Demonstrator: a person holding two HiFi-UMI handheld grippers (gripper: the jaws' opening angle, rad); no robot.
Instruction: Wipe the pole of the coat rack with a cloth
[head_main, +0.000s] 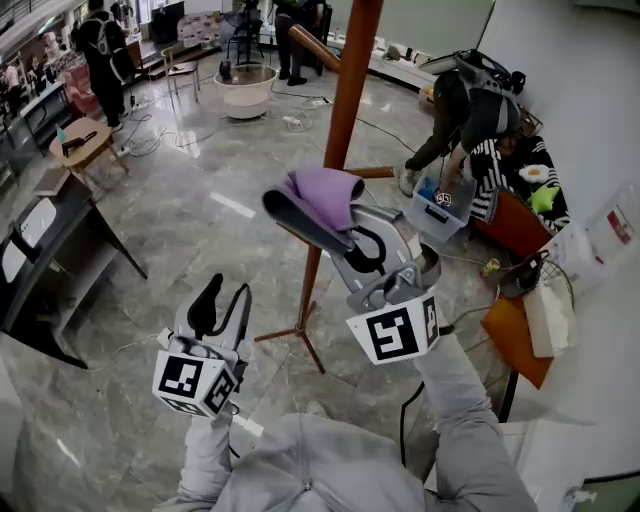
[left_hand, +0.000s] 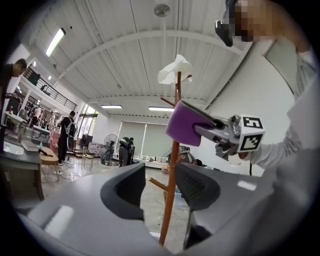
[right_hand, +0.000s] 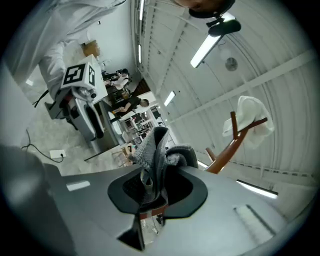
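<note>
Your left gripper (head_main: 226, 300) hangs low on the left, above the glossy grey stone floor (head_main: 190, 215). Its jaws stand wide apart and hold nothing. In the left gripper view, the reddish-brown wooden pole (left_hand: 172, 180) of the coat rack shows through the gap between them, farther off and untouched. The pole rises from splayed feet on the floor, and a white fabric piece (left_hand: 175, 70) is draped over its top pegs. To the right, your right gripper (head_main: 322, 215) is raised to mid-pole height and clenched on a bunched purple cloth (head_main: 328, 190). The fabric is pinched between both jaws and bulges out past their tips. The cloth sits right against the pole's line, but I cannot tell whether it presses on the wood.
</note>
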